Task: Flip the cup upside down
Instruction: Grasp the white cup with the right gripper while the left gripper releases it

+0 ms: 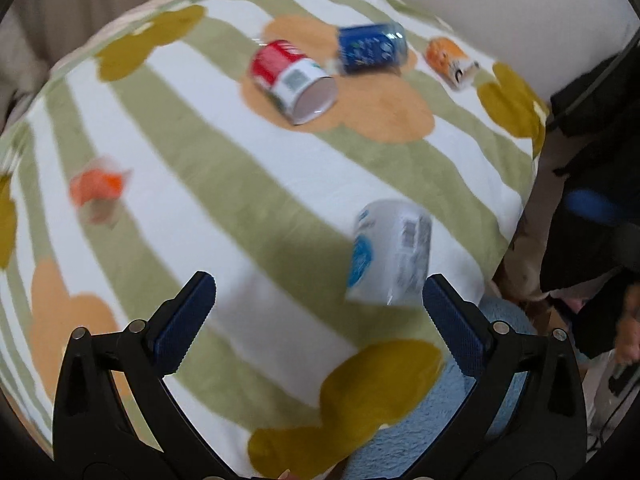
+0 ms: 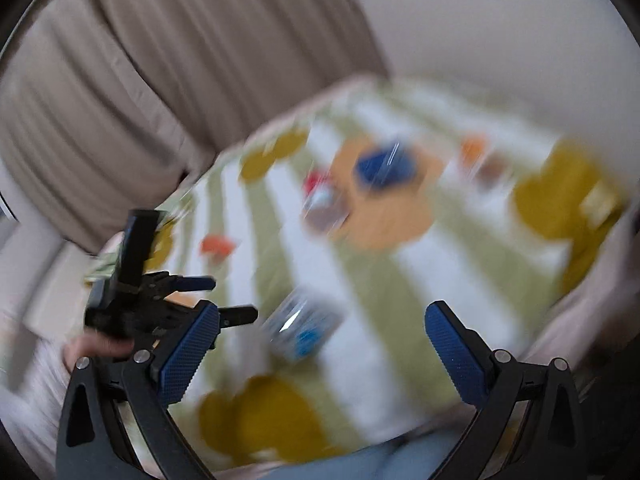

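Standing upright on the striped blanket (image 1: 248, 200), white cup (image 1: 390, 256) sits free; both tools gape apart

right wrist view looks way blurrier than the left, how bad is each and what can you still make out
Right wrist view: heavy motion smear, the cups are only colour blobs, though the right hand-held gripper stays sharp. Left wrist view: milder blur, the red cup on its side is readable, the white cup near the left hand-held gripper is streaked.

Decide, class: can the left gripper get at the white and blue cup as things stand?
Probably yes. The left gripper is open, and the white and blue cup stands just ahead near its right finger, with only bare blanket between.
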`<state>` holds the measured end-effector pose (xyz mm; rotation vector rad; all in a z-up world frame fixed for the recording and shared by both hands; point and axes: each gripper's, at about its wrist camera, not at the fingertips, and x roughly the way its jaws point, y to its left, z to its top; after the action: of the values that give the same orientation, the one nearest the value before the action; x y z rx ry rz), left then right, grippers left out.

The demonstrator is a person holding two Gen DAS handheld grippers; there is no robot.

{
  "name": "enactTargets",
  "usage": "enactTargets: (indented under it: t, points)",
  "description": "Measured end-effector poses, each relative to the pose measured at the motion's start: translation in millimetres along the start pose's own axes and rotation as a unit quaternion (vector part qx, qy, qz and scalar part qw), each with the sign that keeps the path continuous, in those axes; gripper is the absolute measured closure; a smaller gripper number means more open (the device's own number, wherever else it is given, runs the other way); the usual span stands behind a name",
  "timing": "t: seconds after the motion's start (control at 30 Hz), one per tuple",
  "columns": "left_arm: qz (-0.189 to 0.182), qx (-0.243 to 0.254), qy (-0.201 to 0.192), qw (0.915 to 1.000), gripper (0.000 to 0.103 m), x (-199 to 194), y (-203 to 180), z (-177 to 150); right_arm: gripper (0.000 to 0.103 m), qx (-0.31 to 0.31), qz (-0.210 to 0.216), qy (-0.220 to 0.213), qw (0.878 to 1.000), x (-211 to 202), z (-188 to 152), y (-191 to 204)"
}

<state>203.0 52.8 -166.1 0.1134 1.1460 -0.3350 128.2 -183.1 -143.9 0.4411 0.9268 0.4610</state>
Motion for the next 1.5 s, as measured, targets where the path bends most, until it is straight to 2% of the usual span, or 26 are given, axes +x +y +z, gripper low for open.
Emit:
enactTargets:
  t: [0.07,0.17,0.3,0.47,0.53,0.67,0.73,0.8,0.87,0.93,0.97,1.03,1.1,1.2,1.3,1.4,1.5]
  points:
    - [0.006,-0.01,-0.015,0.9998,0.0,-9,11,-17,0.0,0.032,0.011,0.049,0.998,36,7,-2]
    - [0.027,-0.008,-0.033,0.9991,0.0,-19,21,-37,0.0,0.076,0.024,0.098,0.992,74,14,-2]
    - [0.037,-0.004,-0.048,0.9982,0.0,-23,31,-53,0.015,0.143,0.023,0.143,0.979,115,19,-8]
    - [0.013,-0.015,-0.052,0.9985,0.0,-17,45,-66,0.018,0.15,-0.012,0.159,0.976,130,22,-7]
    - [0.008,-0.017,-0.052,0.9984,0.0,-14,48,-69,0.026,0.165,-0.016,0.163,0.973,134,22,-9]
    - [-0.003,-0.018,-0.053,0.9984,0.0,-11,51,-72,0.03,0.179,-0.027,0.175,0.968,144,19,-18]
    - [-0.004,-0.015,-0.054,0.9984,0.0,-11,52,-73,0.043,0.182,-0.029,0.18,0.966,149,17,-21]
    - [-0.003,-0.012,-0.058,0.9982,0.0,-13,52,-74,0.042,0.185,-0.025,0.176,0.966,147,18,-23]
    - [-0.001,-0.011,-0.067,0.9977,0.0,-18,54,-76,0.043,0.178,-0.004,0.151,0.972,135,25,-19]
    - [0.003,-0.015,-0.076,0.997,0.0,-23,55,-78,0.043,0.133,0.022,0.099,0.986,113,36,-5]
    - [0.006,-0.023,-0.087,0.9959,0.0,-27,57,-80,0.043,0.085,0.034,0.055,0.994,97,40,7]
    - [0.012,-0.038,-0.1,0.9942,0.0,-31,60,-84,0.043,-0.002,0.028,-0.014,1.0,79,39,25]
    - [0.021,-0.062,-0.121,0.9904,0.0,-34,63,-91,0.043,-0.093,0.01,-0.082,0.992,69,26,40]
    - [0.029,-0.094,-0.141,0.9851,0.0,-35,68,-97,0.043,-0.207,-0.023,-0.144,0.967,80,-5,50]
    - [0.023,-0.119,-0.154,0.9805,0.0,-32,71,-101,0.043,-0.269,-0.049,-0.17,0.947,101,-20,53]
    - [0.036,-0.119,-0.159,0.9793,0.0,-27,70,-100,0.043,-0.306,-0.062,-0.179,0.933,117,-28,48]
    - [0.048,-0.118,-0.16,0.9789,0.0,-24,67,-96,0.043,-0.314,-0.064,-0.176,0.931,124,-32,39]
